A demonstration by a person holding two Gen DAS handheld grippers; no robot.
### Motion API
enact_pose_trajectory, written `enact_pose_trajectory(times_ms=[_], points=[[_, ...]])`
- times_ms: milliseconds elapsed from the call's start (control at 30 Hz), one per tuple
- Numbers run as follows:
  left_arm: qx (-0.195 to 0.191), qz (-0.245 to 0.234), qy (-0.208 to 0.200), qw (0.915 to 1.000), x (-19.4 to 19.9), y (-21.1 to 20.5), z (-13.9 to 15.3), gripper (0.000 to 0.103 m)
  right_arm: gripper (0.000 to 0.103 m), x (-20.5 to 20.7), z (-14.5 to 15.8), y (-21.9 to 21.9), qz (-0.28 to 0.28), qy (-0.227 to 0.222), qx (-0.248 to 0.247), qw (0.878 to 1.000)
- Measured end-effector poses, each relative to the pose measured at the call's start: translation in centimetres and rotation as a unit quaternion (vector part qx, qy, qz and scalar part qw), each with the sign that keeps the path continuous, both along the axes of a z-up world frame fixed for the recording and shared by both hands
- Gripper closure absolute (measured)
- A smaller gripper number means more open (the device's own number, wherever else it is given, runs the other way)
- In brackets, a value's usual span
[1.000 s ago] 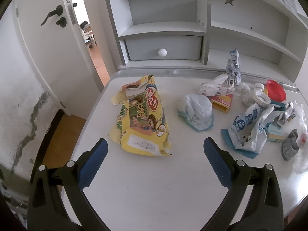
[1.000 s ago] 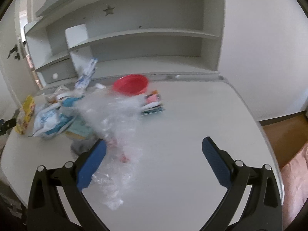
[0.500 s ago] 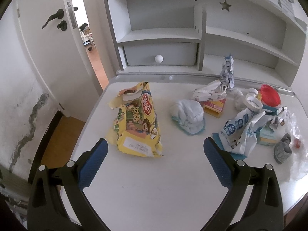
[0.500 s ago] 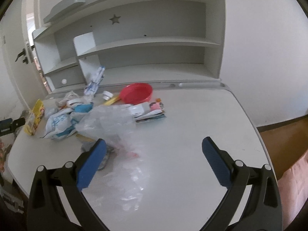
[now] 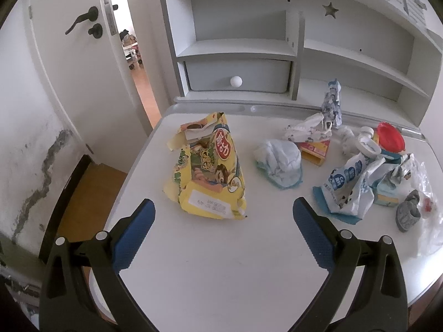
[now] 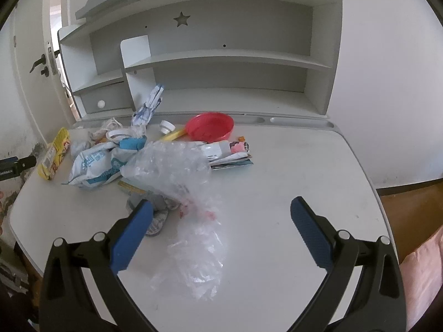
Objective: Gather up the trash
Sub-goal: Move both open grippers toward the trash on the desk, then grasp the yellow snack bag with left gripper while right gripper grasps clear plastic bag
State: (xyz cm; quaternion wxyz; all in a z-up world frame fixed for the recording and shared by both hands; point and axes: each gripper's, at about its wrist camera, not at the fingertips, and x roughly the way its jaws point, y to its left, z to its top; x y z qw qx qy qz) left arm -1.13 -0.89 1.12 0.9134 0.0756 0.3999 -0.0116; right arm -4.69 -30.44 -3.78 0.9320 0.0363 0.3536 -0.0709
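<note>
Trash lies across a white desk (image 5: 221, 262). A yellow snack bag (image 5: 207, 171) stands just beyond my open, empty left gripper (image 5: 223, 213). To its right lie a crumpled white wrapper (image 5: 279, 163), a blue-and-white pouch (image 5: 349, 185) and a grey crumpled piece (image 5: 408, 214). In the right wrist view a clear plastic bag (image 6: 180, 182) sprawls between the fingers of my open, empty right gripper (image 6: 220, 213), which hovers above it. The pouch (image 6: 97, 166) and the snack bag (image 6: 54, 153) show at the left there.
A red bowl (image 6: 210, 128) and flattened packets (image 6: 232, 155) lie at the desk's back. A grey shelf unit with a drawer (image 5: 238, 76) stands behind. An open door (image 5: 83, 55) and a drop to the floor lie left; the desk's right edge (image 6: 368, 182) borders a wall.
Both grippers have pulled back and risen, so more of the desk shows. The clear plastic bag now lies lower and flatter between the right fingers. Both stay open.
</note>
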Motion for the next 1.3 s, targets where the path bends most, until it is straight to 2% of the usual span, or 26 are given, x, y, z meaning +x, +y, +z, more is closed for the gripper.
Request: enact_pose_trajectory(times_ms=[200, 867, 1300], points=[[-0.003, 0.001, -0.004, 1.0, 0.5, -0.3, -0.4, 0.006, 0.007, 0.7, -0.3, -0.1, 0.005, 0.003, 0.004, 1.0], [0.005, 0.002, 0.018, 0.9998, 2.2, -0.6, -1.9, 0.006, 0.007, 1.3, -1.4, -1.5, -0.009, 0.011, 0.019, 1.0], [-0.008, 0.004, 0.017, 0.9998, 2.2, -0.2, -2.2, 0.006, 0.007, 1.5, -1.8, -1.5, -0.01, 0.022, 0.02, 1.0]])
